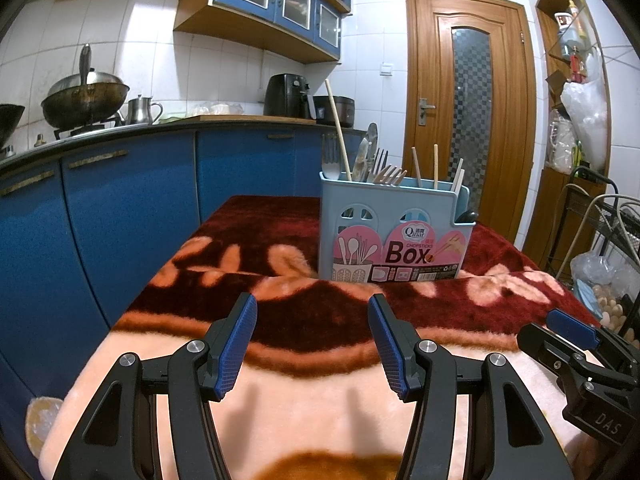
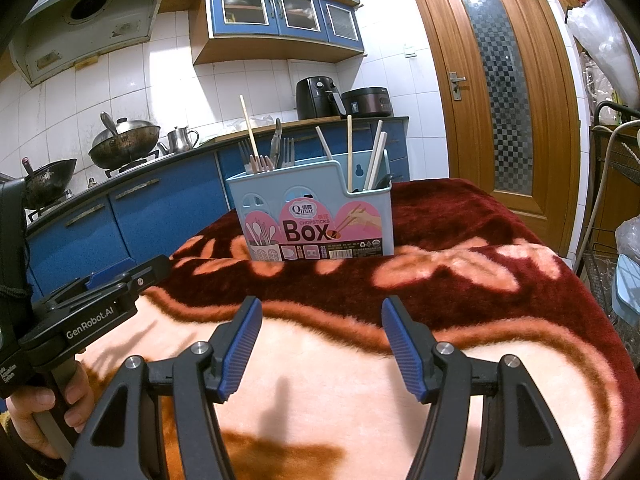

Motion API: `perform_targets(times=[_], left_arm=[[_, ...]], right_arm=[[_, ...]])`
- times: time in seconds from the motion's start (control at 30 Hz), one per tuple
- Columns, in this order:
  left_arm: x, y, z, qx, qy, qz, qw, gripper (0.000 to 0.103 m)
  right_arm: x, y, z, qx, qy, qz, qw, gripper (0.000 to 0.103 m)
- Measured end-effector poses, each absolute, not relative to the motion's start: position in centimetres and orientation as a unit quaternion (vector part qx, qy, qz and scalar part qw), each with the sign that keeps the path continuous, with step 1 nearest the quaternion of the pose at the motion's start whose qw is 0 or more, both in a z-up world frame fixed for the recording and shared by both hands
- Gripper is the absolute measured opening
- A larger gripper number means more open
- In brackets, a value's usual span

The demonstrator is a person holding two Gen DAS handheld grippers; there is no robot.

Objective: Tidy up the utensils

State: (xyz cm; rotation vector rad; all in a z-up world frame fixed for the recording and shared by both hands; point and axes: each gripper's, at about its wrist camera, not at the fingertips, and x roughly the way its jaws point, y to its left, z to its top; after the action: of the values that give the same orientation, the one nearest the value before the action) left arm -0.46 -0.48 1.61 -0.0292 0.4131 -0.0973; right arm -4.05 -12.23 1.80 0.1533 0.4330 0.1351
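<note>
Your left gripper (image 1: 312, 344) and right gripper (image 2: 320, 348): fingers spread, empty. Forks (image 1: 384, 170), chopsticks (image 1: 436, 166) already in box (image 1: 394, 236); desk (image 1: 320, 400) bare; little left.

Both grippers are hovering side by side with their jaws standing apart and nothing between them.

The left gripper (image 1: 312, 308) is pointing forward and slightly downward, its blue pads (image 1: 236, 348) facing each other across a clear gap. The right gripper (image 2: 322, 312) is tilting the same way, parted a touch wider. In the right wrist view, the person's left hand (image 2: 48, 412) is wrapping its fingers around the left gripper's handle.
</note>
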Motion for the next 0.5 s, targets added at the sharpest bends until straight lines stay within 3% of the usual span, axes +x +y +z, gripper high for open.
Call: perform_targets(times=[0.5], left_arm=[[-0.46, -0.42, 1.71, -0.015, 0.205, -0.047, 0.977, 0.059]], right_arm=[[-4.07, -12.18, 1.8, 0.076, 0.215, 0.067, 0.971, 0.065]])
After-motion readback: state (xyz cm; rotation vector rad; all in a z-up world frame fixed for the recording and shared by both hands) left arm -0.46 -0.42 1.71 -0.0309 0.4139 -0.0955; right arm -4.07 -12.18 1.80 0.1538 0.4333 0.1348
